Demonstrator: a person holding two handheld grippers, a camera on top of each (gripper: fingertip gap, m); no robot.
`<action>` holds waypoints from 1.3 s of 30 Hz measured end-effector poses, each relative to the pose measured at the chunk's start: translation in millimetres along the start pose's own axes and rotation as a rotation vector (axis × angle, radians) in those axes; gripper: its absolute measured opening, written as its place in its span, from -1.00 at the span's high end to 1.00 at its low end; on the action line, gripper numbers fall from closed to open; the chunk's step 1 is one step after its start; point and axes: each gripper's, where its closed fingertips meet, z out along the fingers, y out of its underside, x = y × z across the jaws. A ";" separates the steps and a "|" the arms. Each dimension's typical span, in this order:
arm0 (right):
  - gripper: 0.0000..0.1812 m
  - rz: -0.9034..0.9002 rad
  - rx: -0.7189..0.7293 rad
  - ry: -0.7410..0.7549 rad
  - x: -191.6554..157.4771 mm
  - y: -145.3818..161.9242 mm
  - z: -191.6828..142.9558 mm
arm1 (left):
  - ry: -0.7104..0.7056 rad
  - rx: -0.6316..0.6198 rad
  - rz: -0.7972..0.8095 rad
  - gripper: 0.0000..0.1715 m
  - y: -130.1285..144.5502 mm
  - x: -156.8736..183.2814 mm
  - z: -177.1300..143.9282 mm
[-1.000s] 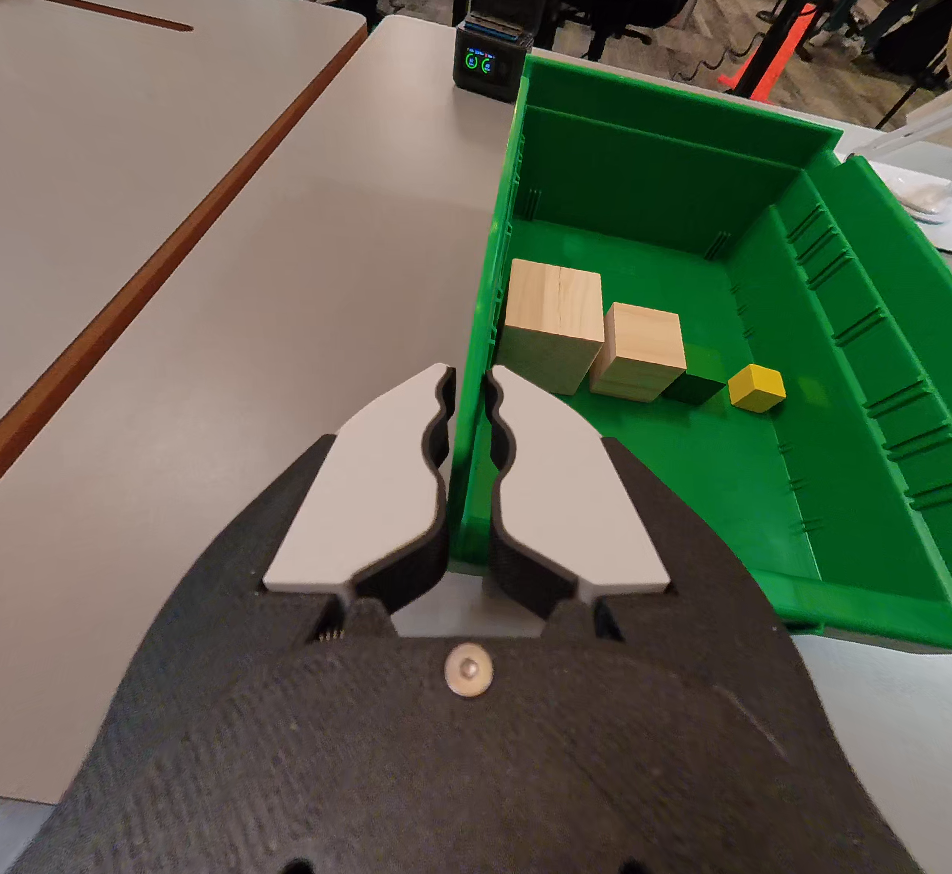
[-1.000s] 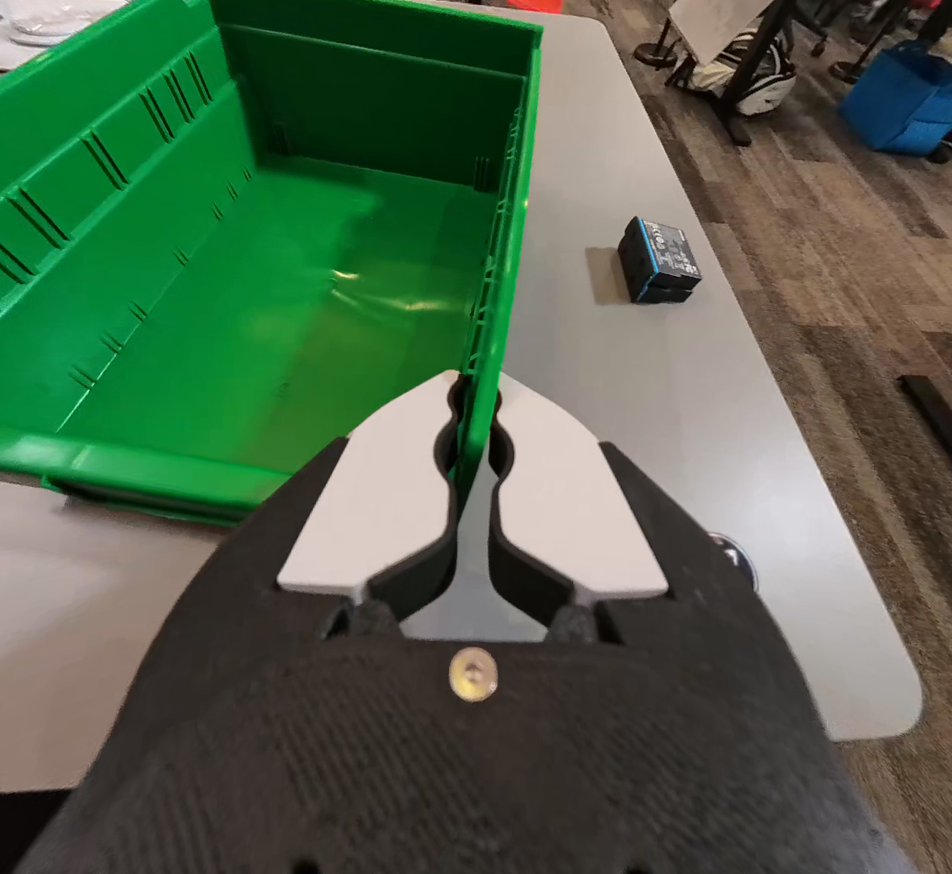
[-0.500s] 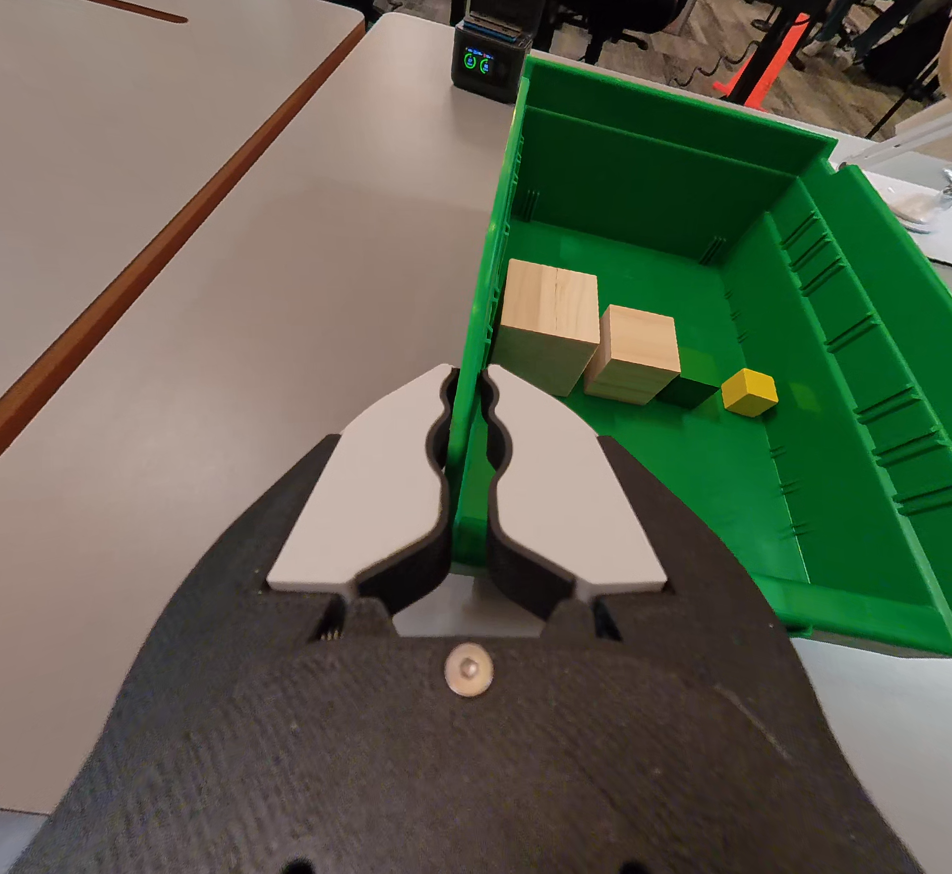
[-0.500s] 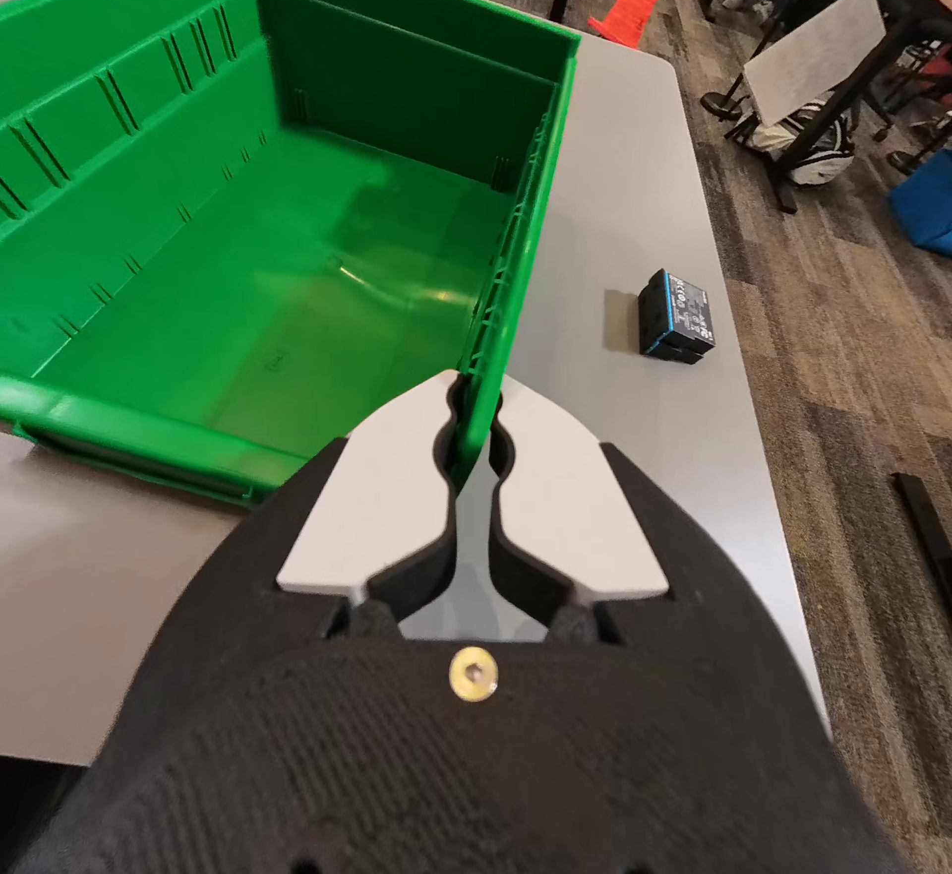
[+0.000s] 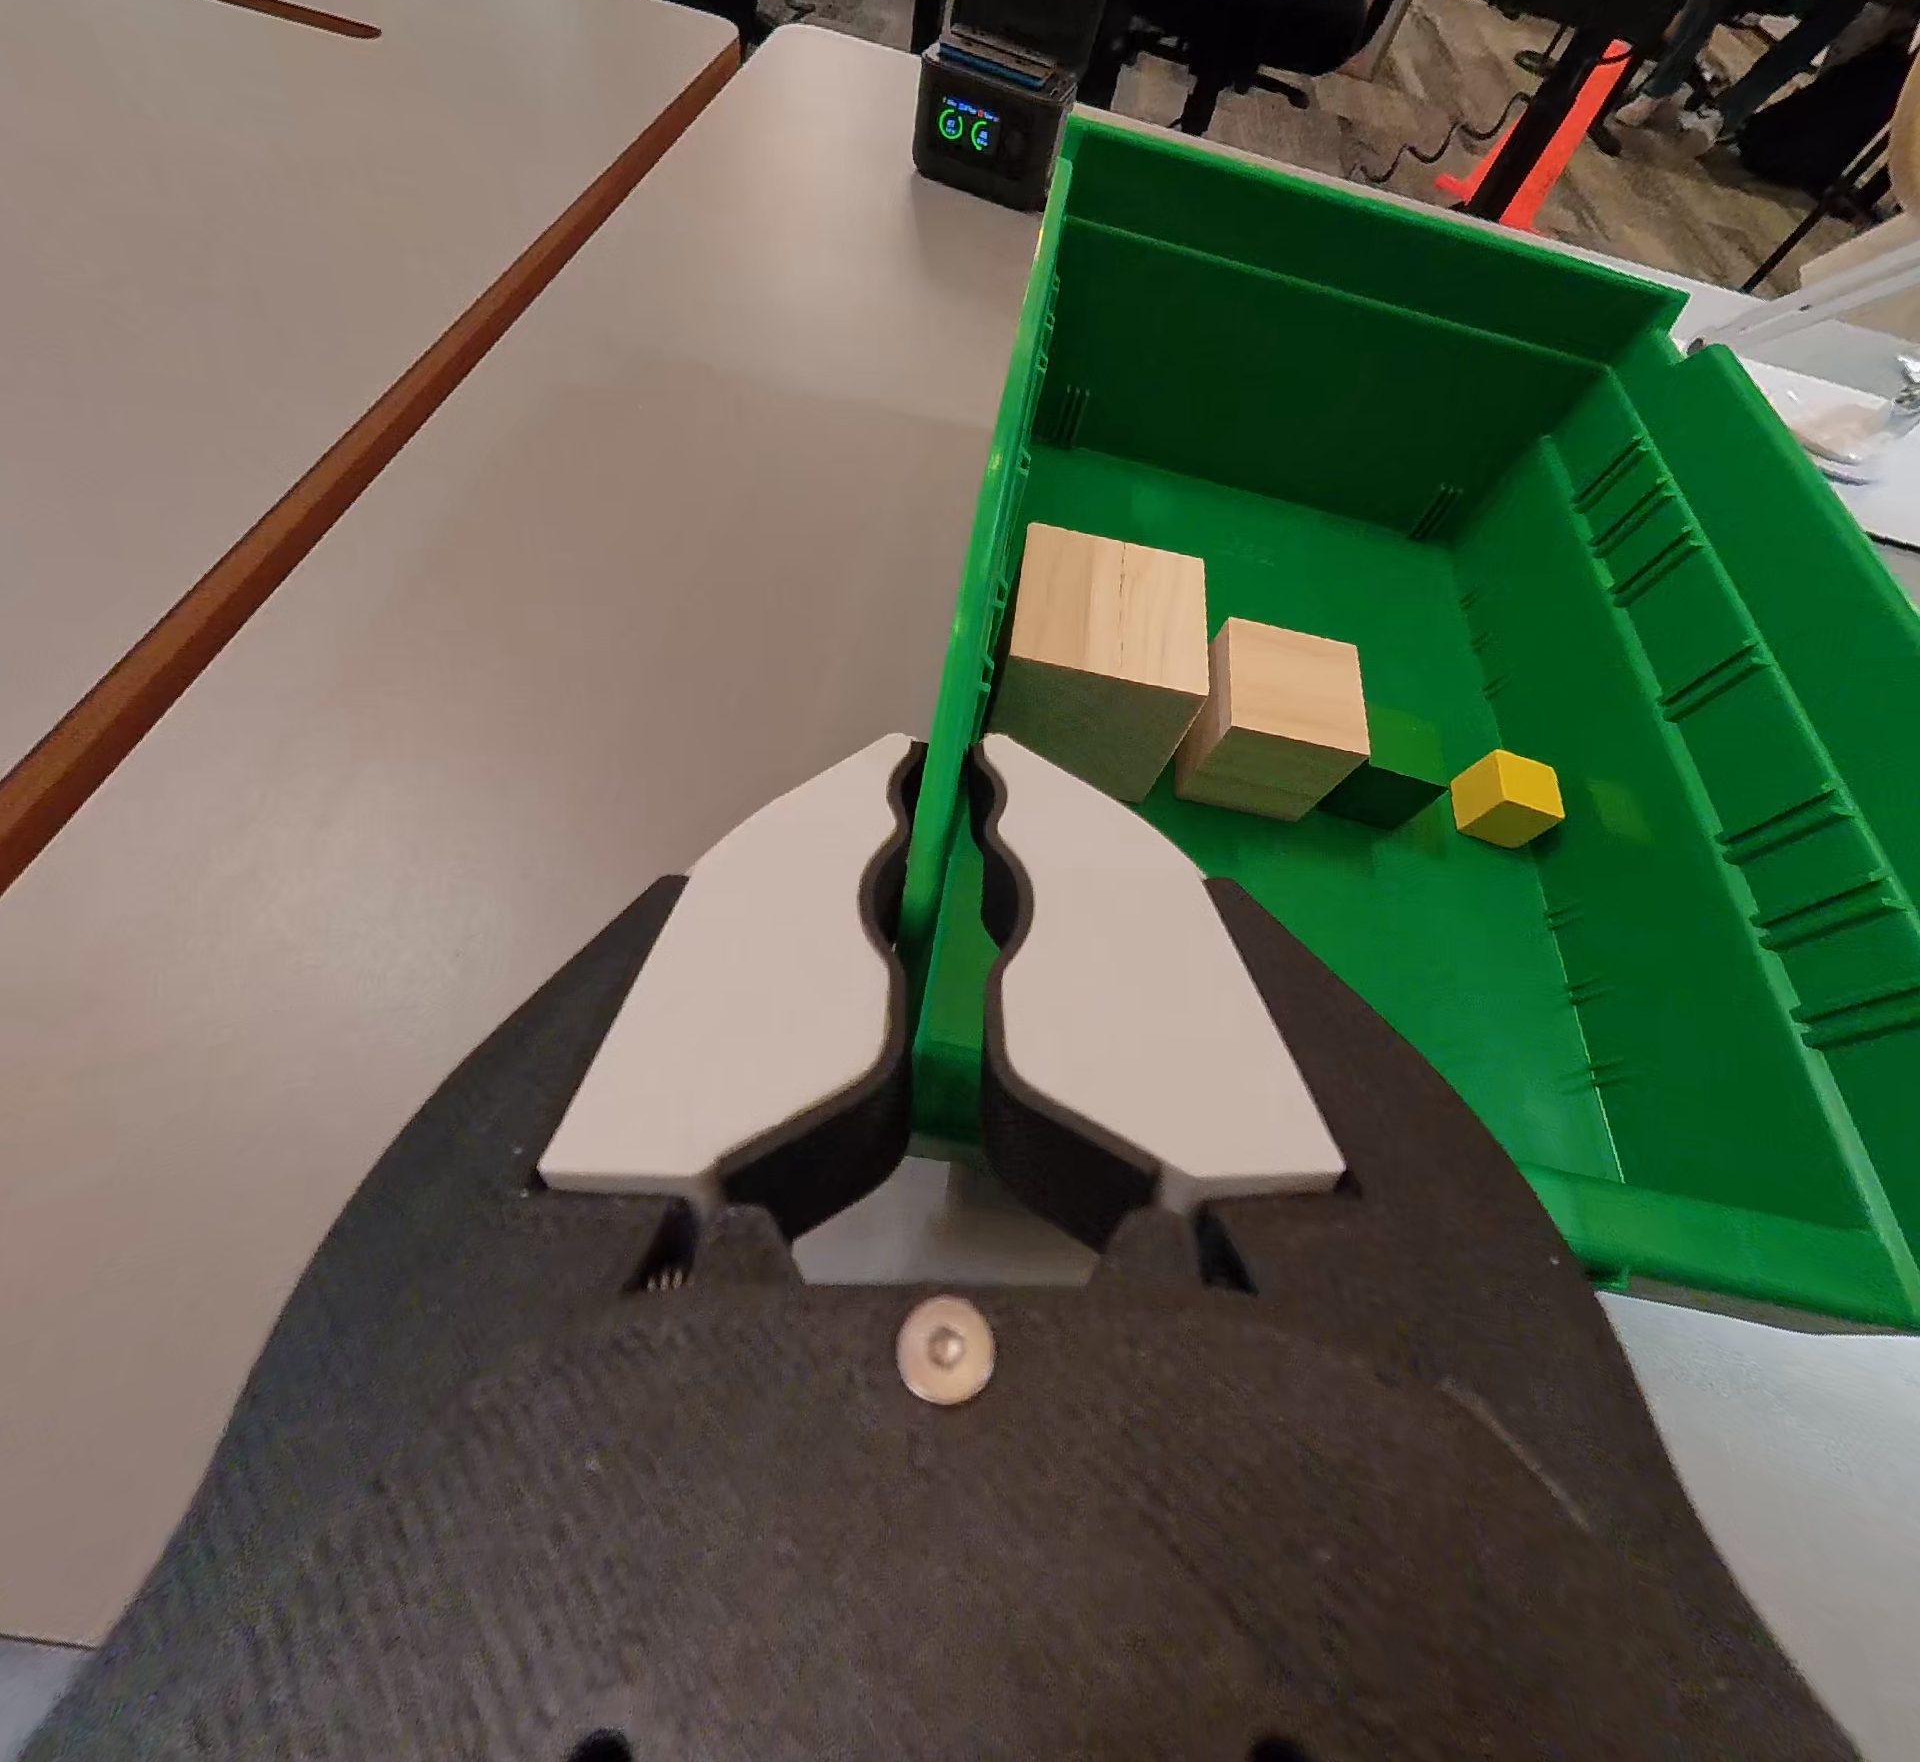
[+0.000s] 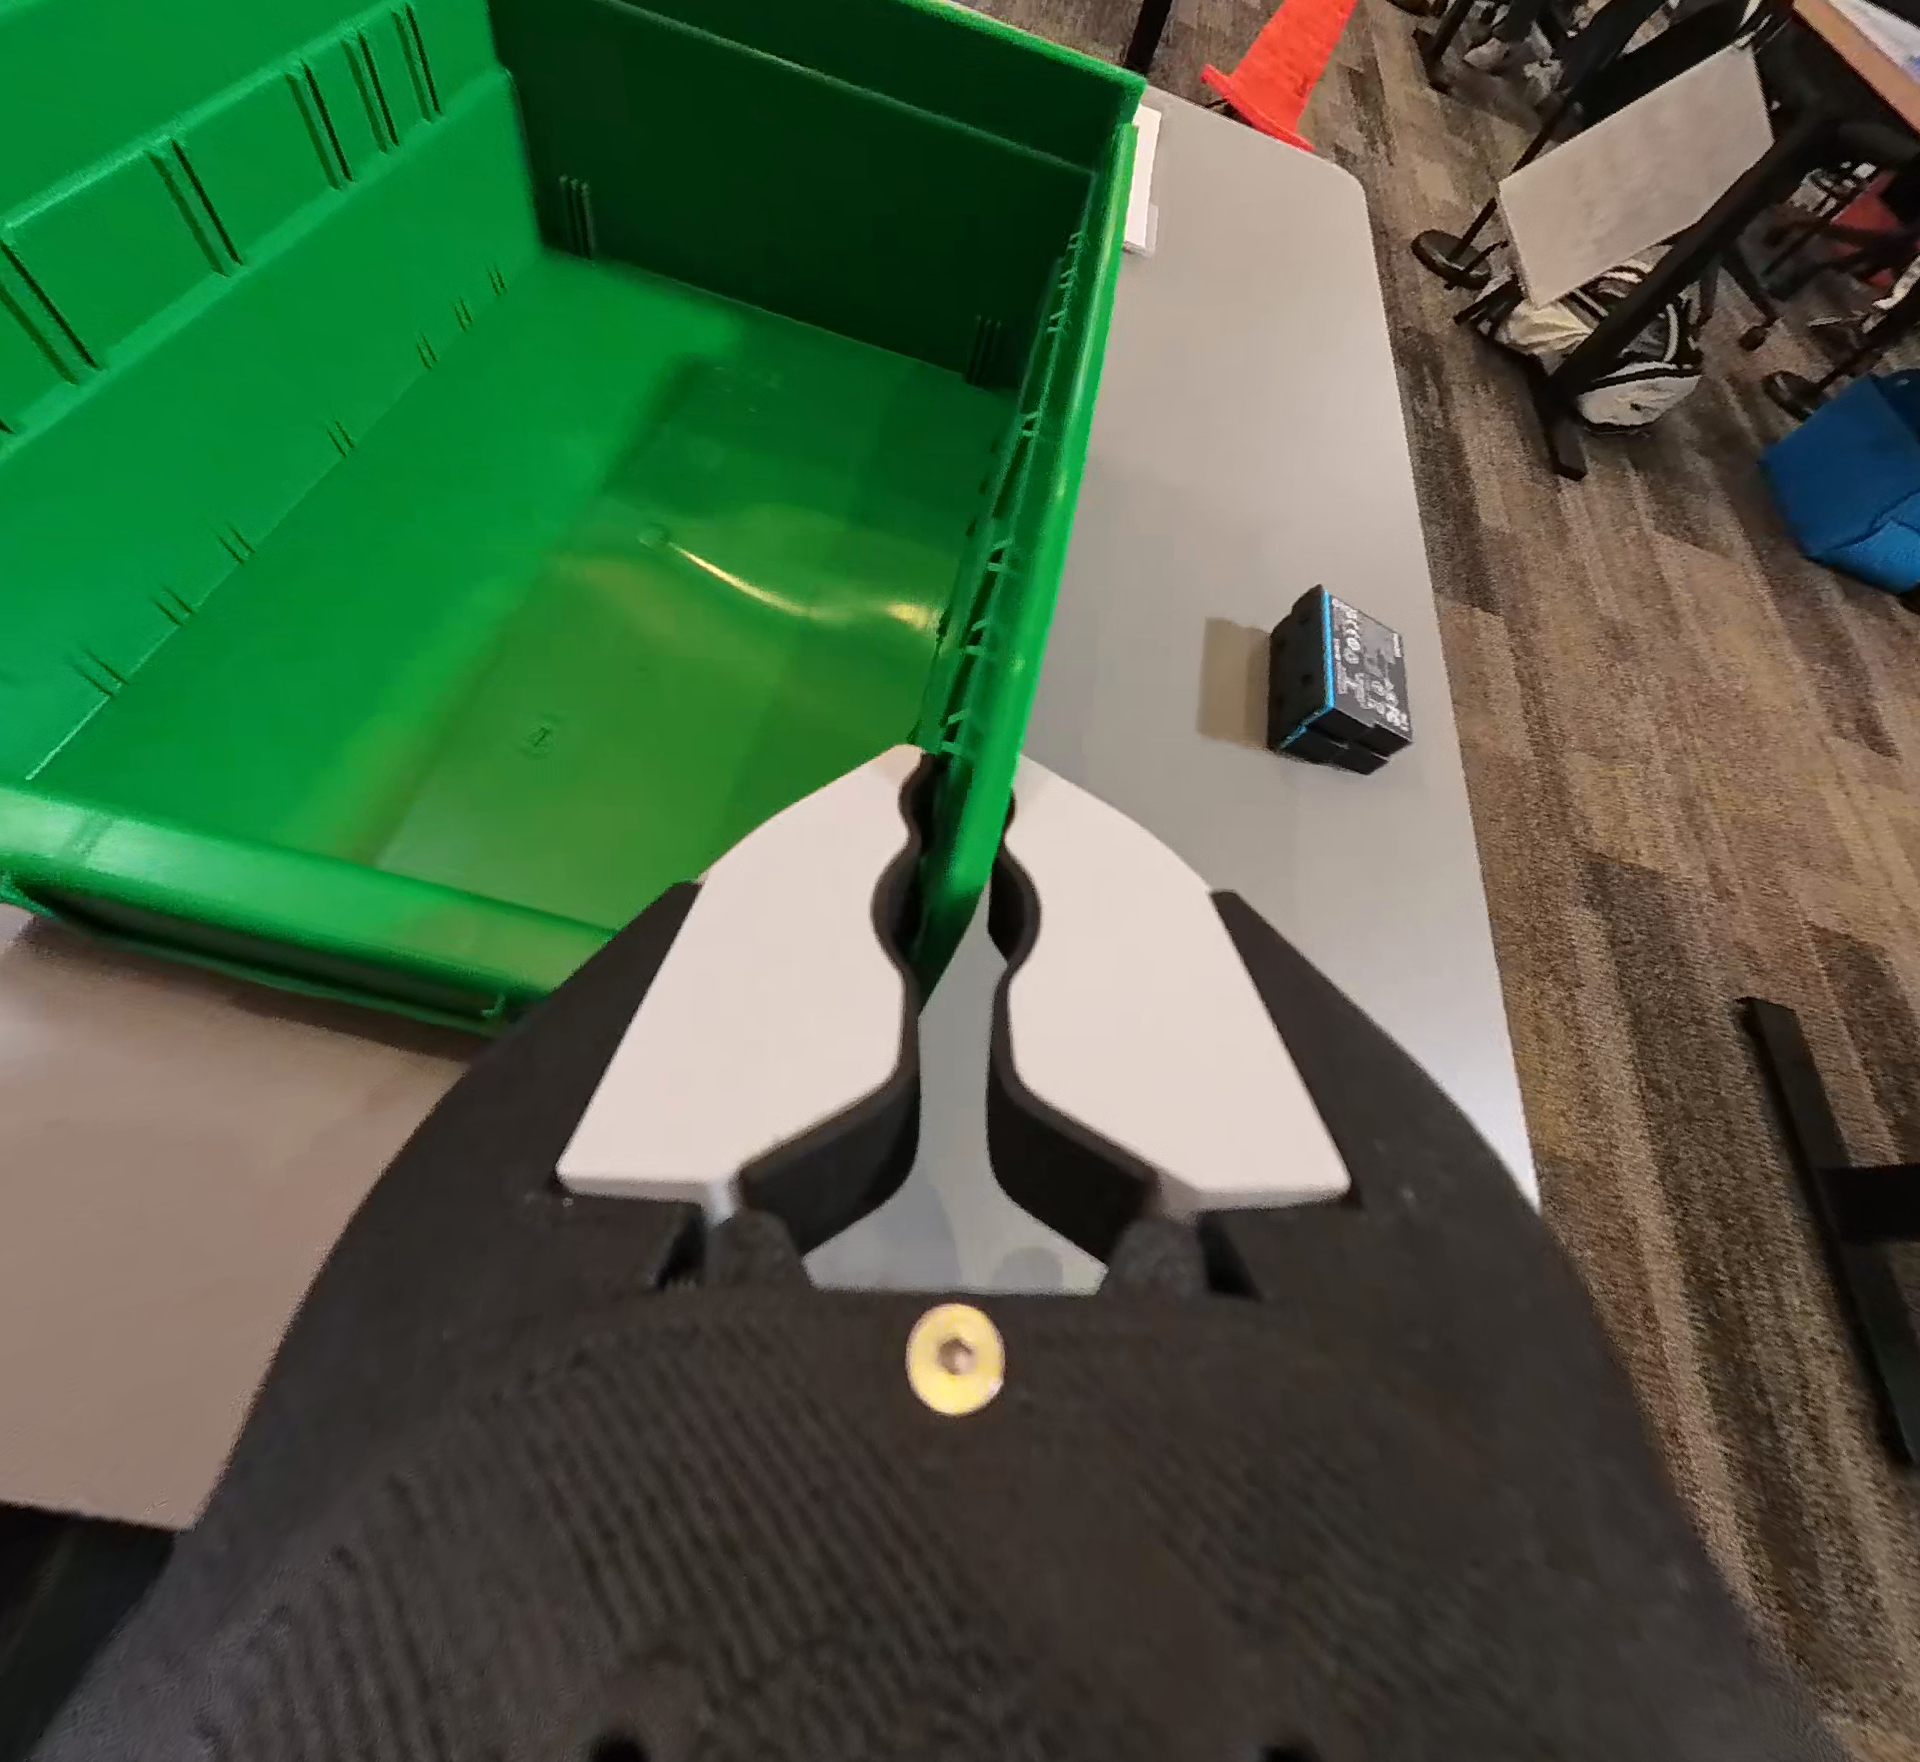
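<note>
Two walls of a green bin (image 5: 1299,382) are clamped: one by the left gripper (image 5: 940,756), one by the right gripper (image 6: 961,762); blocks (image 5: 1112,642) lie inside.

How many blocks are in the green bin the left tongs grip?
4, in a row across the green plastic bin: large pale wooden block by its left wall, smaller pale wooden block, dark green cube, yellow cube. Left tongs hide the near corner.

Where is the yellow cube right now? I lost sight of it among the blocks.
In the left wrist view, the yellow cube lies on the green bin floor, right of the dark green cube.
</note>
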 end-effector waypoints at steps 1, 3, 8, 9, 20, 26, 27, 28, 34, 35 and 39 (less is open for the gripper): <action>0.92 0.005 0.002 -0.003 -0.1 -0.2 0.7 | 0.000 0.000 -0.001 0.91 0.0 0.0 -0.1; 0.91 0.012 0.005 -0.005 0.3 0.1 2.7 | 0.000 0.001 -0.004 0.92 -0.2 0.1 0.1; 0.92 0.041 0.020 -0.026 1.5 3.1 12.3 | 0.004 0.001 -0.011 0.92 -0.1 0.2 0.2; 0.92 0.055 0.026 -0.034 1.8 2.4 13.4 | 0.004 0.001 -0.012 0.92 -0.1 0.2 0.2; 0.85 0.084 0.020 0.085 12.9 -0.2 18.7 | 0.005 -0.001 -0.014 0.91 0.3 0.0 0.4; 0.82 0.051 0.003 0.134 14.7 -3.7 13.1 | 0.008 -0.001 -0.017 0.92 0.4 0.1 0.4; 0.80 0.052 -0.002 0.135 14.3 -3.8 12.6 | 0.008 -0.002 -0.018 0.91 0.5 0.1 0.5; 0.78 0.050 -0.003 0.134 13.8 -4.3 12.0 | 0.008 -0.001 -0.019 0.91 0.5 0.1 0.4; 0.74 0.028 -0.022 0.159 15.5 -2.2 8.1 | 0.009 -0.003 -0.023 0.91 0.7 0.0 0.3; 0.73 0.029 -0.024 0.163 16.4 -2.0 7.2 | 0.009 -0.003 -0.024 0.91 0.8 0.0 0.4; 0.70 0.056 -0.011 0.169 19.7 -3.5 3.6 | 0.013 -0.002 -0.030 0.92 0.8 0.0 0.5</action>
